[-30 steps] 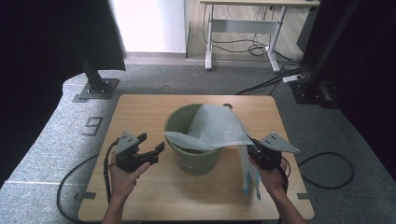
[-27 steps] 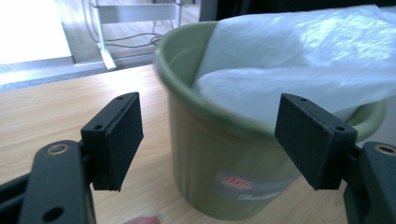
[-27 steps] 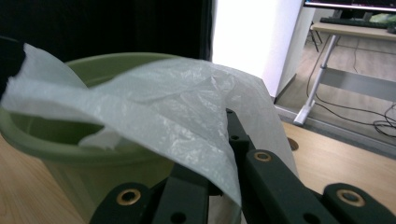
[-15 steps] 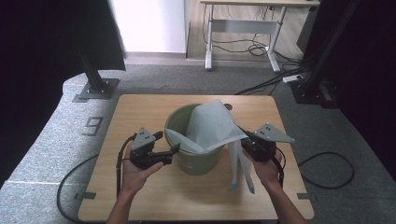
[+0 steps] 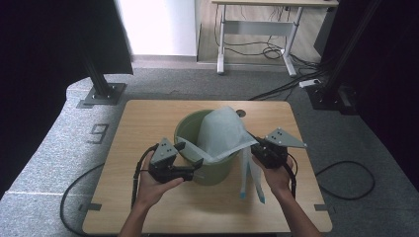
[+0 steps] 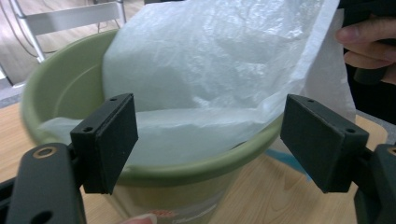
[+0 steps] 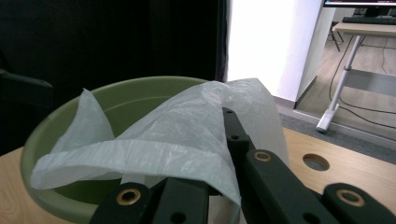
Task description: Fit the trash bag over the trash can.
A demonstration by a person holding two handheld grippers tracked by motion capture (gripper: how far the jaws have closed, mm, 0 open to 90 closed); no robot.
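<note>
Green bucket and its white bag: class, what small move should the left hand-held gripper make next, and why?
Probably ease forward and close on the bag's near edge. The left hand-held gripper has just been opening, its jaws straddling the bucket's rim, while the right hand-held gripper pinches the far side.

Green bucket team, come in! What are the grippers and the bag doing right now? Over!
Right gripper shut on white bag, draped over green bucket. Left gripper open, fingers straddling near rim, just been opening wider. Nothing in the way.
</note>
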